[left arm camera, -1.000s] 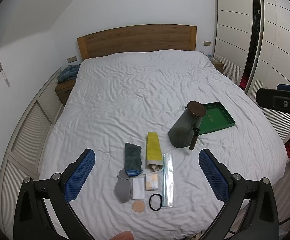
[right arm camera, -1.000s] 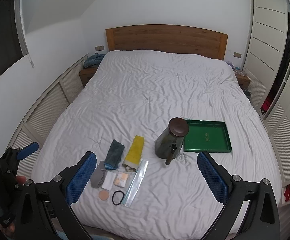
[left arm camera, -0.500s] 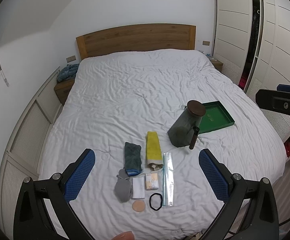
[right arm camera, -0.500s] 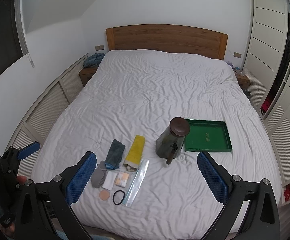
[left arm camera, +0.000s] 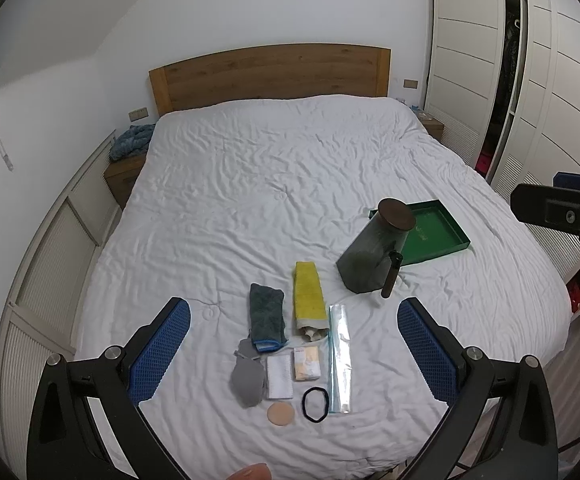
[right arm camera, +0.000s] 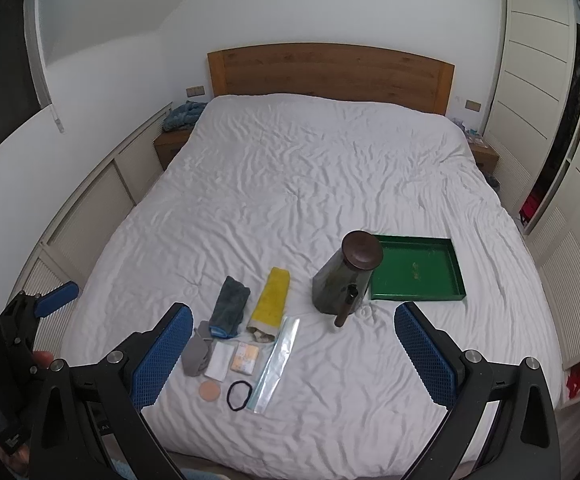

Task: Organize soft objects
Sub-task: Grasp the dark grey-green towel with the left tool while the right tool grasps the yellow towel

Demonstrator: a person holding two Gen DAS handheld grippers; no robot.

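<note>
Small items lie near the foot of a white bed [left arm camera: 274, 184]: a dark green folded cloth [left arm camera: 266, 314], a yellow rolled cloth [left arm camera: 309, 294], a grey pouch [left arm camera: 246, 376], a white pad [left arm camera: 279, 376], a peach packet [left arm camera: 307, 363], a round puff [left arm camera: 280, 413], a black hair tie [left arm camera: 315, 399] and a clear sleeve [left arm camera: 339, 358]. A dark jar [left arm camera: 373, 258] leans beside a green tray [left arm camera: 435, 236]. My left gripper [left arm camera: 293, 350] hovers open above the items. My right gripper [right arm camera: 293, 350] is open too, above the bed's foot, holding nothing.
A wooden headboard [left arm camera: 270, 74] stands at the far end. A blue cloth [left arm camera: 130, 146] lies on the left nightstand. White wardrobe doors [left arm camera: 469, 80] line the right wall, slatted panels [left arm camera: 58, 264] the left. The right gripper's body [left arm camera: 561, 208] shows at the left view's right edge.
Both views have drifted very slightly; the items on the bed have not moved and both grippers stay open.
</note>
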